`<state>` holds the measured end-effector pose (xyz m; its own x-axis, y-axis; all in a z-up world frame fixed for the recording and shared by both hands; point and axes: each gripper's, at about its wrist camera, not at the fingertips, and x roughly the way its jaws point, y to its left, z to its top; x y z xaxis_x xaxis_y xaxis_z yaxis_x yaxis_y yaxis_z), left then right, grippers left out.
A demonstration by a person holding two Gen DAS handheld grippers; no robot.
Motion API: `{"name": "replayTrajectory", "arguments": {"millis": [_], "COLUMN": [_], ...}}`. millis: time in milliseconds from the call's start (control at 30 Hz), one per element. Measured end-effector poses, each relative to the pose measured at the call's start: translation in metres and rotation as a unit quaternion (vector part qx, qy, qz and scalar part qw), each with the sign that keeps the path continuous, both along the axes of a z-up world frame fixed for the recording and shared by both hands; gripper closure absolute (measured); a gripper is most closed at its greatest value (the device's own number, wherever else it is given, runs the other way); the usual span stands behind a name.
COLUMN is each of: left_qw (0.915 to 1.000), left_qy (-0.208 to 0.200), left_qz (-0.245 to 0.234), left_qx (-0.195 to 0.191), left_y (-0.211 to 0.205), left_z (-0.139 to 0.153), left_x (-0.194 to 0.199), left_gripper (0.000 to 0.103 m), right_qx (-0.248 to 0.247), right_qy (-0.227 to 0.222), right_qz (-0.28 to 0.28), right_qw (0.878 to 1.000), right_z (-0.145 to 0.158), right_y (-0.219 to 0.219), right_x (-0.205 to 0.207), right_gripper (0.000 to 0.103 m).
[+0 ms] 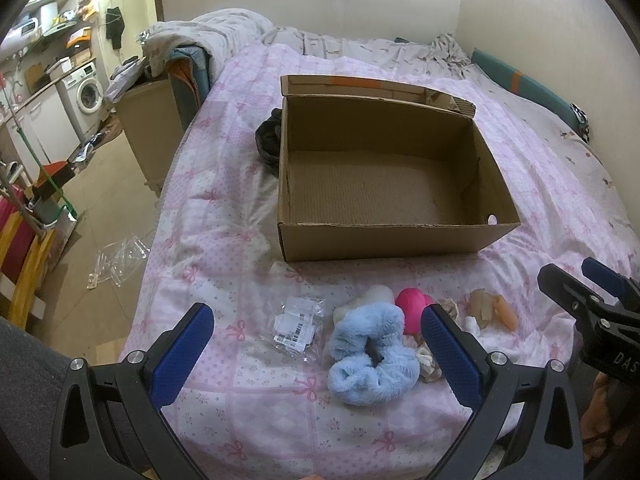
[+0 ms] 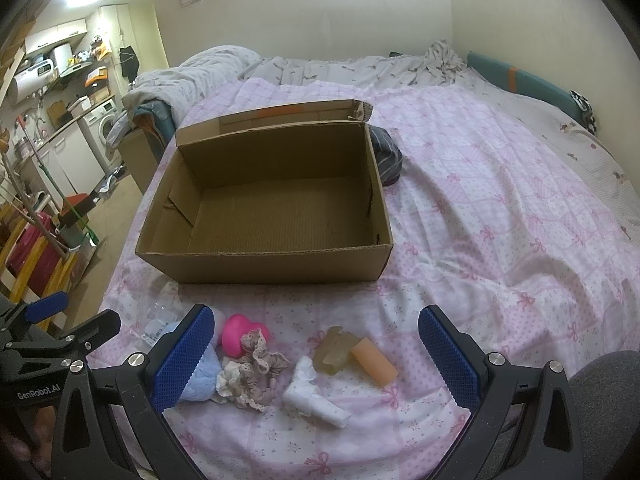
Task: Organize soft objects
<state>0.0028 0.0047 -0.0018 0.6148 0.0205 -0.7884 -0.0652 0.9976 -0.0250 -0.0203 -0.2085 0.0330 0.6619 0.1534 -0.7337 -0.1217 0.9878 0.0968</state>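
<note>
Both blue-padded grippers, left gripper (image 1: 318,344) and right gripper (image 2: 316,344), hover with jaws apart, holding nothing, over a fluffy pale-blue fabric scrunchie (image 1: 370,360) lying just before the empty brown cardboard box (image 1: 384,184), probably set there to receive it.

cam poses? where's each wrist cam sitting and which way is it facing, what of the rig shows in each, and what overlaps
Left wrist: on the left gripper, low over the bed's near edge, facing the cardboard box; blue scrunchie lies between its open fingers; the right gripper intrudes at the right edge.
Right wrist: on the right gripper, further right, same heading; its open fingers frame the orange cylinder and white tissue roll; the left gripper shows at the left edge.
Shared: cardboard box, pink heart toy, pink quilt.
</note>
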Motion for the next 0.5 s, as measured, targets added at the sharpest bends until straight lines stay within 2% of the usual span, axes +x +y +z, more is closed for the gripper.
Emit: {"name": "replayTrajectory", "arguments": {"millis": [500], "left_qw": [1.0], "left_qy": [0.0], "left_qz": [0.004], "left_qx": [0.004], "left_y": [-0.0017], "left_z": [-0.0021], "left_x": [-0.0013], "left_gripper": [0.0], "right_qx": [0.0], "right_qy": [0.004], "right_qz": [-0.001], "right_qw": [1.0], "right_z": [-0.0053], "right_y": [-0.0006], "right_x": [0.0024], "right_gripper": [0.0]}}
